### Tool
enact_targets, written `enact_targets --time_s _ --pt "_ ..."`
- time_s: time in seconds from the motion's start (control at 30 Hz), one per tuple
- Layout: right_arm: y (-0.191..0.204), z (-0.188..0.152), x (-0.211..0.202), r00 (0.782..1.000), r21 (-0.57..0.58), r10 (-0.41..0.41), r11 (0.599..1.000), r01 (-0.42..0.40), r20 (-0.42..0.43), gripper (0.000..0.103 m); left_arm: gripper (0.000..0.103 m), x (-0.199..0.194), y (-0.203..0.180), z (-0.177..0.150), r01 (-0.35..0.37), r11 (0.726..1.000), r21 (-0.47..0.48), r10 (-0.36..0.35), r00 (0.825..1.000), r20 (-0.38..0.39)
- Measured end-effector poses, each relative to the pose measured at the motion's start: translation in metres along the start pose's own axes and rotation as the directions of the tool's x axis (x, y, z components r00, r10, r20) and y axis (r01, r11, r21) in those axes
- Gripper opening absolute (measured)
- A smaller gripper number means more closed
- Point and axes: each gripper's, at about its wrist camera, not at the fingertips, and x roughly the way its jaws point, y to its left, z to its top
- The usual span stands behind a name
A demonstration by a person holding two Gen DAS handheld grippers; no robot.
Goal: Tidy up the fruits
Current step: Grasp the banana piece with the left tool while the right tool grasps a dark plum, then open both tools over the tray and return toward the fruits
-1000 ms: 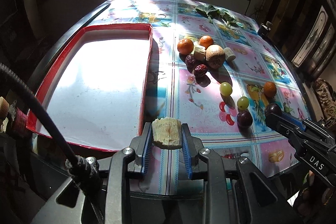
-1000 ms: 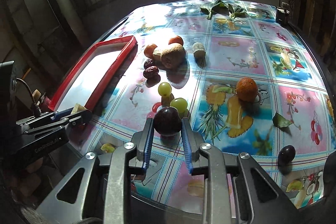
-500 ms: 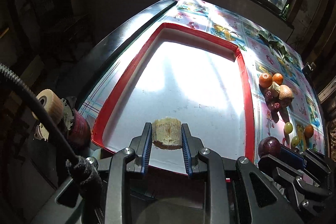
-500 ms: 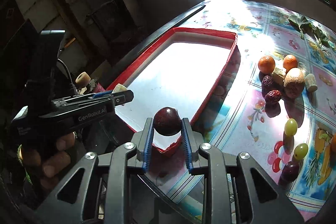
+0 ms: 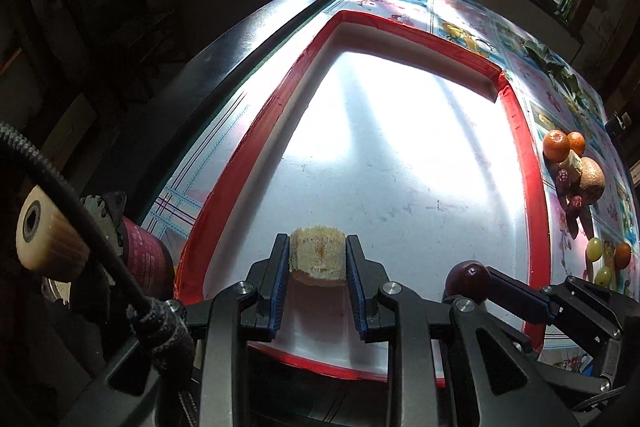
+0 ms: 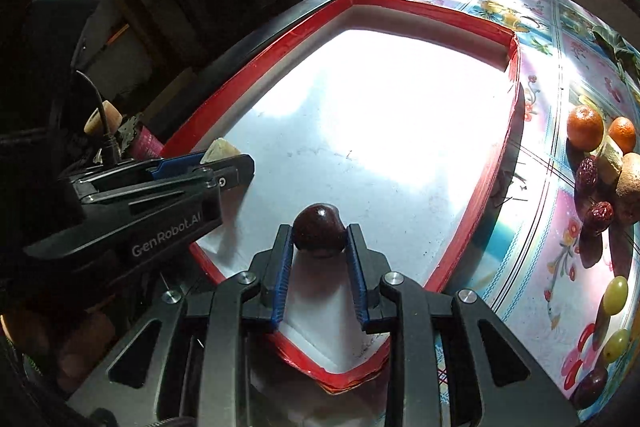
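A red-rimmed white tray (image 5: 528,163) lies on the left part of the flowered table. My left gripper (image 5: 317,247) is low over the tray's near end, its jaws opening, the pads still against a pale cut fruit piece (image 5: 317,253). Just to its right, my right gripper (image 6: 319,239) is shut on a dark plum (image 6: 319,233) over the same end of the tray (image 6: 500,155). The right wrist view shows the left gripper (image 6: 228,161) side-on. To the right of the tray lie oranges (image 6: 585,128), a brown round fruit (image 5: 592,179), red dates (image 6: 599,217), green grapes (image 6: 615,289) and another dark plum (image 6: 590,389).
A cream roller (image 5: 44,231) and a red canister (image 5: 146,263) sit off the table's left edge, close to the left gripper. Green leaves (image 5: 552,63) lie at the far end. A hand (image 6: 80,339) grips the left tool. The table's dark rim runs along the tray's left side.
Both grippers swung left from the fruit pile to the tray's near end and sank a little, still carrying the fruit piece and the plum.
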Motion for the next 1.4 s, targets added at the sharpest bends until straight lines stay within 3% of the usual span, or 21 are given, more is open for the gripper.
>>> enact_targets --time_s 0.1,0.2,0.3,0.43,0.7,0.9,1.13,1.4 --pt "0.000 0.001 -0.006 1.000 0.007 0.007 1.000 -0.007 0.005 0.034 0.033 -0.008 0.000 -0.001 -0.005 1.000 0.002 0.005 1.000 0.021" --pt "-0.002 -0.001 -0.024 0.999 0.010 -0.002 1.000 0.001 0.053 0.050 0.040 -0.021 -0.001 -0.001 -0.014 1.000 -0.006 0.014 0.998 0.057" --pt "-0.007 -0.008 -0.048 0.995 0.023 0.005 1.000 -0.007 0.102 0.050 0.042 -0.033 -0.005 -0.004 -0.011 1.000 -0.007 0.012 0.997 0.078" --pt "-0.027 -0.027 -0.079 0.988 0.083 -0.011 0.997 -0.001 0.153 0.052 0.056 -0.043 -0.018 -0.009 -0.027 1.000 -0.003 0.027 0.995 0.094" --pt "-0.088 -0.065 -0.115 0.980 0.245 -0.091 0.968 0.045 0.179 0.052 0.058 -0.051 -0.063 -0.020 -0.001 0.997 0.079 -0.007 0.995 0.097" --pt "-0.131 -0.111 -0.145 0.968 0.366 -0.169 0.926 0.093 0.183 0.052 0.060 -0.052 -0.102 -0.030 0.032 0.987 0.157 -0.045 0.995 0.084" --pt "-0.178 -0.148 -0.170 0.952 0.486 -0.248 0.864 0.132 0.181 0.052 0.061 -0.052 -0.141 -0.045 0.071 0.969 0.235 -0.085 0.995 0.048" --pt "-0.200 -0.175 -0.188 0.935 0.534 -0.303 0.829 0.165 0.183 0.052 0.063 -0.056 -0.184 -0.063 0.176 0.932 0.318 -0.182 0.983 -0.011"
